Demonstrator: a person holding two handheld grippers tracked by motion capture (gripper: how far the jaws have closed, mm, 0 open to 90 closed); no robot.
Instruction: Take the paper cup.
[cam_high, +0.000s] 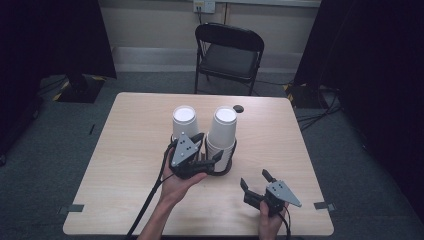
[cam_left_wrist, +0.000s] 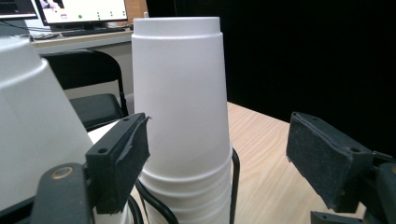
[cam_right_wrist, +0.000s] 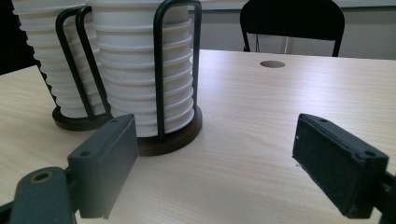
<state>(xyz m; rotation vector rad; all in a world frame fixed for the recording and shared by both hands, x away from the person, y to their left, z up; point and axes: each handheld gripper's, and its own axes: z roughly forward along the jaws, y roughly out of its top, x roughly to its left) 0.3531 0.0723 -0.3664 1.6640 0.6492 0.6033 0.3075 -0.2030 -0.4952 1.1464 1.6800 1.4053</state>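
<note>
Two stacks of upside-down white foam cups stand mid-table, each in a black wire holder on a round dark base. My left gripper (cam_high: 209, 146) is open at the right stack (cam_high: 223, 127), low down. In the left gripper view that stack (cam_left_wrist: 182, 116) rises between the jaws of the left gripper (cam_left_wrist: 217, 135), close to the left jaw and apart from the right one; the left stack (cam_left_wrist: 32, 130) is beside it. My right gripper (cam_high: 257, 181) is open and holds nothing, near the table's front right. The right gripper view looks past the right gripper (cam_right_wrist: 215, 135) at the near stack (cam_right_wrist: 140, 60).
A black folding chair (cam_high: 229, 50) stands behind the table (cam_high: 125, 130). A small round hole (cam_high: 238, 108) sits in the tabletop near the far edge. A lit monitor (cam_left_wrist: 79, 11) is on a desk in the background. Dark curtains flank the room.
</note>
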